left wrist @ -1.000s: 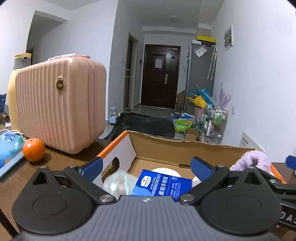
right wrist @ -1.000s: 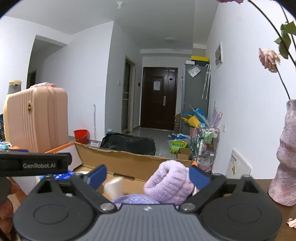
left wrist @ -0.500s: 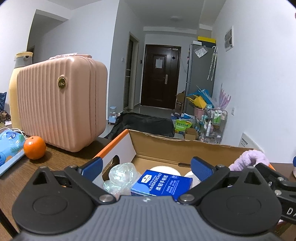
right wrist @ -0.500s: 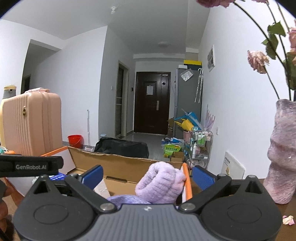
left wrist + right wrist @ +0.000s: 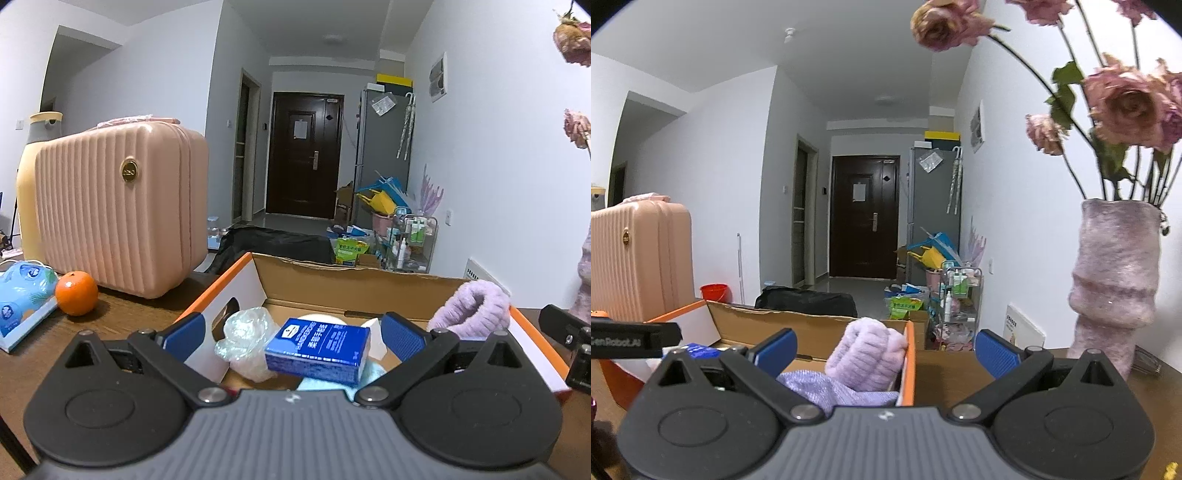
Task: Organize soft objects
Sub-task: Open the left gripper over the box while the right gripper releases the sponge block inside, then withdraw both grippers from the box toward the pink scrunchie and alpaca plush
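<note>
An open cardboard box (image 5: 351, 291) with an orange rim sits on the wooden table. In it lie a crumpled clear plastic bag (image 5: 247, 339), a blue tissue pack (image 5: 317, 345), a light blue cloth (image 5: 369, 376) and a fluffy purple roll (image 5: 469, 310) in the right corner. My left gripper (image 5: 293, 334) is open in front of the box, holding nothing. My right gripper (image 5: 886, 350) is open wide at the box's right end. The purple roll (image 5: 868, 354) and a lilac cloth (image 5: 834, 391) lie just beyond it, untouched, inside the box (image 5: 798, 328).
A pink ribbed case (image 5: 118, 210) stands left of the box, with an orange (image 5: 76, 292) and a blue patterned pack (image 5: 22, 291) beside it. Right of the box stands a purple vase (image 5: 1115, 288) of dried roses. Beyond the table, a hallway leads to a dark door.
The right gripper has drawn back and to the right, away from the purple roll, and its jaws widened slightly. The vase now fills more of its view. The left gripper backed off slightly.
</note>
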